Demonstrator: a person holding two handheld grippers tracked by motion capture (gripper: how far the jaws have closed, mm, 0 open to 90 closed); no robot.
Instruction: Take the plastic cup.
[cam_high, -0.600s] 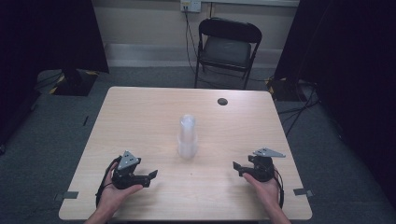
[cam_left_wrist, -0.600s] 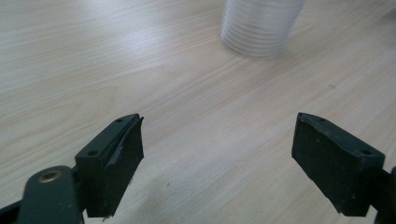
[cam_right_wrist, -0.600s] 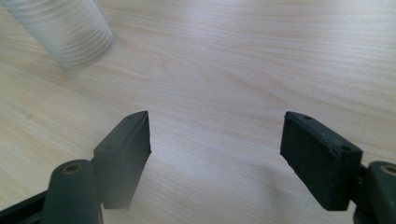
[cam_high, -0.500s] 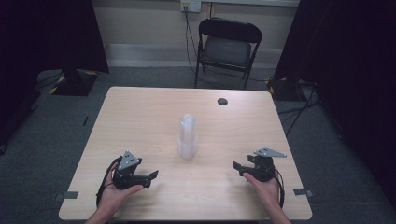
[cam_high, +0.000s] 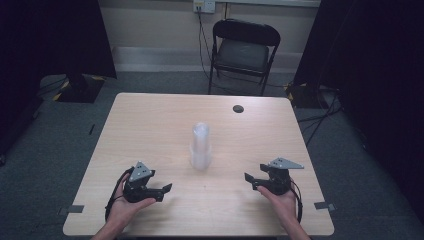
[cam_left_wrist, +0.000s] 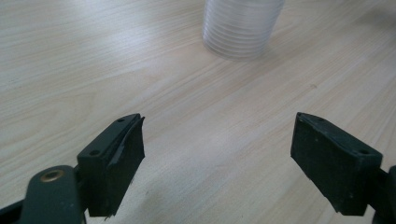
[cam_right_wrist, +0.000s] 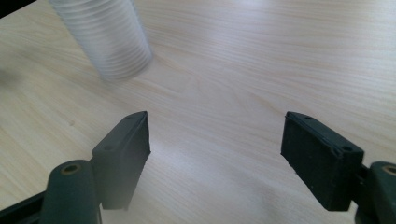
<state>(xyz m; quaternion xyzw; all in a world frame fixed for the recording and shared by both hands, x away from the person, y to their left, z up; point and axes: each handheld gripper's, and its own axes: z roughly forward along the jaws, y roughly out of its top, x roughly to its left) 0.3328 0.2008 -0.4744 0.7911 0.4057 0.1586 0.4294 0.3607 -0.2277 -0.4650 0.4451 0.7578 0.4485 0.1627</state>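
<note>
I am at the start of the approach: my left gripper and right gripper rest low on the tabletop, jaws apart and empty, each aimed inward at the single stack of clear plastic cups standing upright at the middle, well apart from both. Next I judge one gripper must close in on the stack. I count one stack, two grippers, one small dark disc near the far edge, and one folding chair beyond.

The stack of cups stands upright in the middle of the worktop — the one tall obstacle. Bare wood lies between it and the left claw, likewise the right claw. A small dark disc lies far right — flat, well apart.
</note>
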